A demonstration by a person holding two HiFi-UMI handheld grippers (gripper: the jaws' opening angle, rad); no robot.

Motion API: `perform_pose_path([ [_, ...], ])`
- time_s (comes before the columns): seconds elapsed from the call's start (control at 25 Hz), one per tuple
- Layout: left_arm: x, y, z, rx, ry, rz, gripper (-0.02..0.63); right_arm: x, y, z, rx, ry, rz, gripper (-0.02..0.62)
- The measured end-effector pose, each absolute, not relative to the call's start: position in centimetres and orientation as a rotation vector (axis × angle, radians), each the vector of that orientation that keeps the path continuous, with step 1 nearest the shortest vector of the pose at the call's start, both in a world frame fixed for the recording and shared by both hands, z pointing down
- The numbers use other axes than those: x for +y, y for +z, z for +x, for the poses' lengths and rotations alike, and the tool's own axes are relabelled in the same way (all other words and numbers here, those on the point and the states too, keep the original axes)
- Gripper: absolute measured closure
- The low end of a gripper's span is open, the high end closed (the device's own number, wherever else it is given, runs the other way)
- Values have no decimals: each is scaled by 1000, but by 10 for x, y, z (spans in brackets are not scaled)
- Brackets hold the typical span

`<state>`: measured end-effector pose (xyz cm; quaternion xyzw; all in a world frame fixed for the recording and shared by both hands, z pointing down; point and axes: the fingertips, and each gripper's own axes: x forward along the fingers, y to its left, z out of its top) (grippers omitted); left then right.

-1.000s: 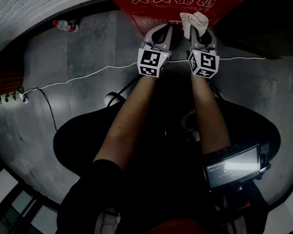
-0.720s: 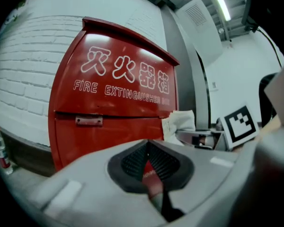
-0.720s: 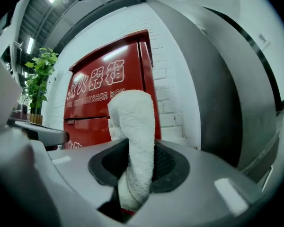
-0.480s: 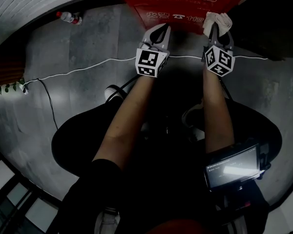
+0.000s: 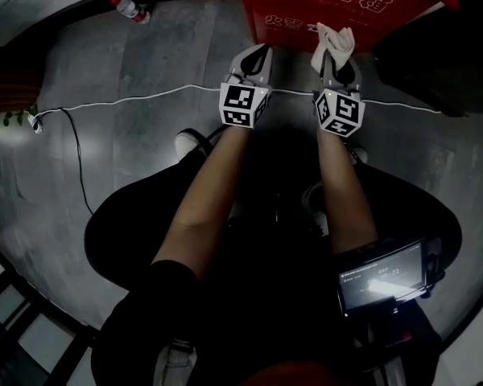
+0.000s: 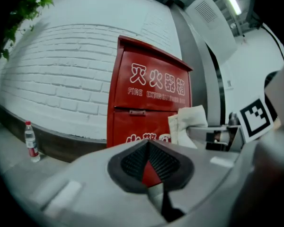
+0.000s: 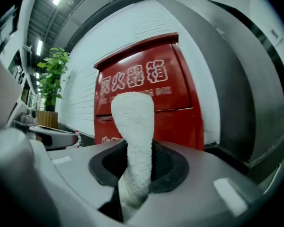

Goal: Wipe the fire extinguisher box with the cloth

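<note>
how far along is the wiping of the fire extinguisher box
Done: the cloth is picked up, clamped in the right gripper. In hand: it is held up toward the front of the red fire extinguisher box; contact is not evident. The left gripper is shut and empty. Left: the wiping itself, as far as the pictures show.

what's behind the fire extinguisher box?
A white brick wall stands behind the red fire extinguisher box, with a dark skirting strip along its foot. The stretch of wall straight behind the box is covered. Contact can't be judged.
</note>
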<state>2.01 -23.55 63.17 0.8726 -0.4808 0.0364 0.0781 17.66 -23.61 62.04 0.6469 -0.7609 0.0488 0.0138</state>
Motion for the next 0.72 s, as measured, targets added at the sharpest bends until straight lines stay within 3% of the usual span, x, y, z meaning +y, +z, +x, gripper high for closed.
perform_pose_path([
  [0.36,-240,680,-19,-1474,179,2518,604,-235,668,56,-2519,243,1713,496],
  [0.72,-265,722,-32,-1436,252,2477,604,-255,726,24,-2502,359,1627,496],
])
